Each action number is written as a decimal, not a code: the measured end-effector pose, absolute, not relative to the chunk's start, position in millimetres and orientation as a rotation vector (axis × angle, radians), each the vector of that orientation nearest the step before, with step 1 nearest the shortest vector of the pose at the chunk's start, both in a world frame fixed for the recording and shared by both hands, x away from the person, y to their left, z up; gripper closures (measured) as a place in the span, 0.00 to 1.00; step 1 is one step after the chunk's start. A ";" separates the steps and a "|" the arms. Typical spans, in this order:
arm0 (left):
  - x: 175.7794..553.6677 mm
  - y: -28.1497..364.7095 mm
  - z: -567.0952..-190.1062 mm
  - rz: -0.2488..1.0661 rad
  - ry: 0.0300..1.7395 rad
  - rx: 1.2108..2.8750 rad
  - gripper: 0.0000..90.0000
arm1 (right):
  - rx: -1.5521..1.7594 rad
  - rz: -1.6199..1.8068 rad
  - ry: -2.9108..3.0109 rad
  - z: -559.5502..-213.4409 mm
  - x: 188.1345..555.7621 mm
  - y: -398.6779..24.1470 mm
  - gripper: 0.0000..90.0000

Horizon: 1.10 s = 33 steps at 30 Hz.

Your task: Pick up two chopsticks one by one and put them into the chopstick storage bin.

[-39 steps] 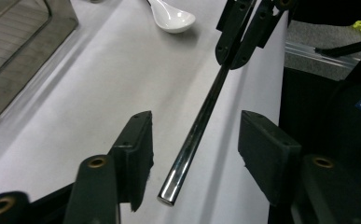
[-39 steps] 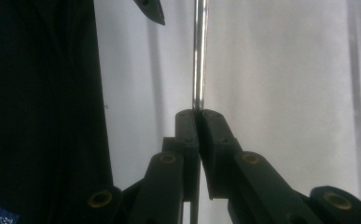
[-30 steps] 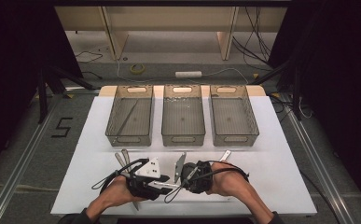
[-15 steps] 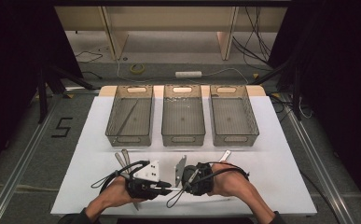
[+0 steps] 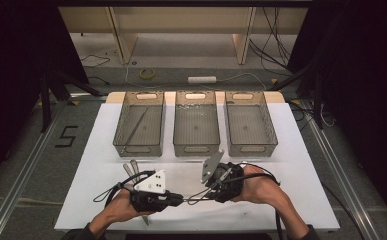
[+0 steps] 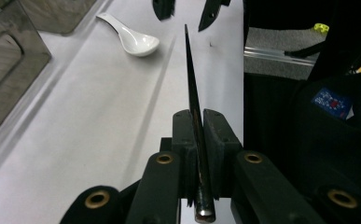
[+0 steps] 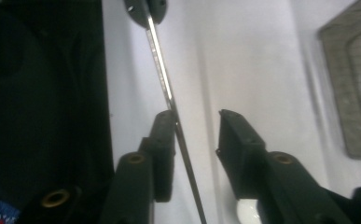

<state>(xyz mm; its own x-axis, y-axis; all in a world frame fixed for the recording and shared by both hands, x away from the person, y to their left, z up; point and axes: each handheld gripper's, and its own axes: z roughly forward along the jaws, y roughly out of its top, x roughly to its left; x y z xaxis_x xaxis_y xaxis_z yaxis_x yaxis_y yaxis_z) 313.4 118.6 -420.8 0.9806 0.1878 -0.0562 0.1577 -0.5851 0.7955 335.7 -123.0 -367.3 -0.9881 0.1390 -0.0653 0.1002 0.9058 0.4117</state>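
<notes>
A thin metal chopstick [image 6: 192, 93] runs level above the white table. My left gripper [image 6: 199, 114] is shut on its thick end, its jaws having just been closing on it. In the high view the left gripper [image 5: 177, 199] sits near the front edge, pointing right. My right gripper [image 7: 199, 116] faces it with its jaws apart, having just been opening. The chopstick [image 7: 162, 70] passes between them and rests against the left-hand jaw only. In the high view the right gripper [image 5: 208, 190] stands just right of the chopstick [image 5: 193, 199].
Three smoky plastic bins stand in a row at the back: left [image 5: 140, 125], middle [image 5: 196, 125], right [image 5: 251, 125]. The left one holds a thin stick. Metal utensils [image 5: 131, 167] lie by my left hand. A white spoon [image 6: 134, 39] lies on the table near the bins.
The right gripper has let go of the chopstick and drawn back a little to the right and up. The left gripper has closed on the chopstick and stayed in place.
</notes>
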 end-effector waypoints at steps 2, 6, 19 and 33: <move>314.0 120.9 -418.2 0.044 0.254 2.178 0.93 | 0.224 0.658 2.953 -364.4 337.8 -127.6 0.66; 315.6 127.9 -413.5 0.062 0.283 2.133 0.93 | 0.338 0.735 2.903 -359.6 343.1 -138.2 0.57; 328.1 152.6 -404.6 0.228 0.488 2.009 0.93 | 0.707 1.062 2.584 -346.6 361.3 -182.8 0.41; 343.9 184.7 -397.7 0.462 0.771 1.832 0.92 | 0.876 1.124 2.496 -369.6 360.3 -206.9 0.38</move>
<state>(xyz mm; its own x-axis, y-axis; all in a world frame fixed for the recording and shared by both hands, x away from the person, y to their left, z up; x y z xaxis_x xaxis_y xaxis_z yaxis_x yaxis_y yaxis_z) 343.9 184.7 -397.7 0.7180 0.6949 -0.0413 0.2908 -0.2455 0.9247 360.3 -206.9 -369.6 -0.7819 0.6234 0.0045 0.4165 0.5171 0.7478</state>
